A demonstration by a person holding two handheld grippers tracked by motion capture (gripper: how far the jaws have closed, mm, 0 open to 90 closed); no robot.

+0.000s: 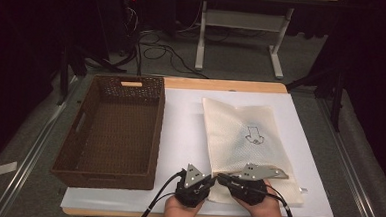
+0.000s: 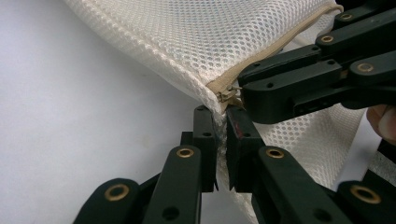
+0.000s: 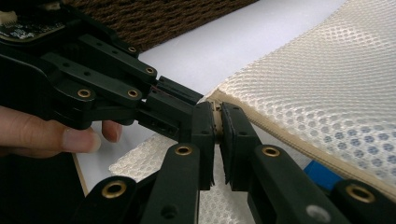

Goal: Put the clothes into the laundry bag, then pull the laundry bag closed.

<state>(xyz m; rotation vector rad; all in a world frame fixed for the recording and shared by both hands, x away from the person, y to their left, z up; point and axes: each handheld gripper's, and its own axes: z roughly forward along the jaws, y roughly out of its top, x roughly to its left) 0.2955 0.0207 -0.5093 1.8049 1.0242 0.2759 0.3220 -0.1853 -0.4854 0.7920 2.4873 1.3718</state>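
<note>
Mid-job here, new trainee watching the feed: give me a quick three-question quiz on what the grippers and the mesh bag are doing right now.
1. True or false: the left gripper is shut on the mesh bag at its near corner.
2. What is the right gripper pinching? A) the basket's rim B) the zipper end of the bag C) a cable
3. On which side of the bag does the brown basket stand in the high view, and is anything seen inside it?

Key
1. True: its jaws clamp the mesh just below the zipper.
2. B
3. To the bag's left; nothing is seen inside.
</note>
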